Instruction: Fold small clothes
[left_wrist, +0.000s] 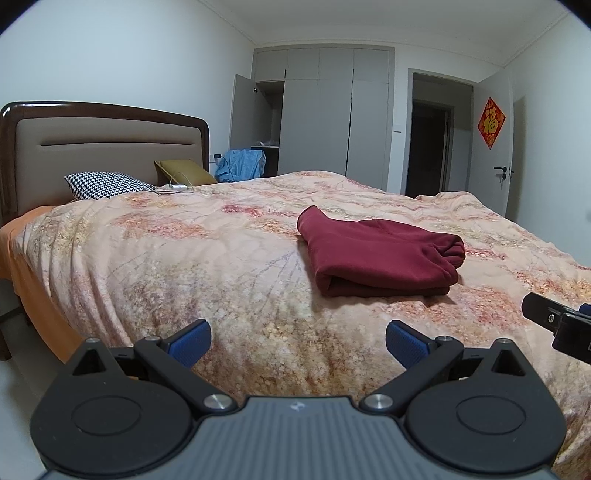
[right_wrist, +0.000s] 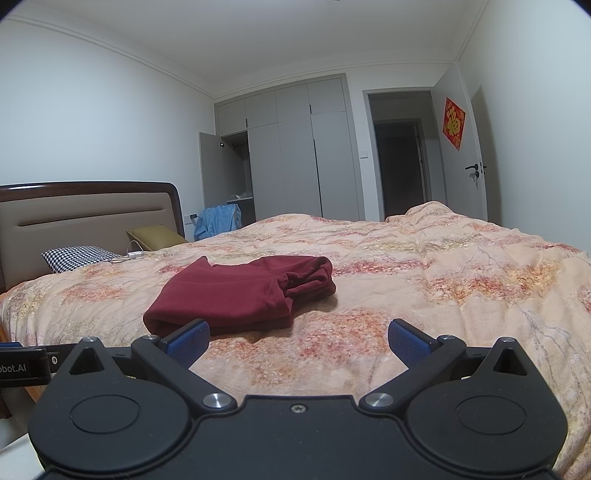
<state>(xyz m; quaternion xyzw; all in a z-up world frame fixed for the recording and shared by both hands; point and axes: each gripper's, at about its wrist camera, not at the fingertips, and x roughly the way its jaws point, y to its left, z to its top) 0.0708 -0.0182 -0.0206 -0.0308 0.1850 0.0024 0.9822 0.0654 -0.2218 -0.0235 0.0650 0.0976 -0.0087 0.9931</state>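
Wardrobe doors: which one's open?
The leftmost tall door of the grey wardrobe, nearest the headboard. It is swung outward, exposing a dark compartment; the other tall doors sit flush and closed.

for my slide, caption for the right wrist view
Open right claw hovers before a folded maroon garment on the floral duvet.

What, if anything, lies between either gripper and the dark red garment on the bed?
Nothing visible. Only bare floral duvet separates the open left gripper and the open right gripper from the folded red garment.
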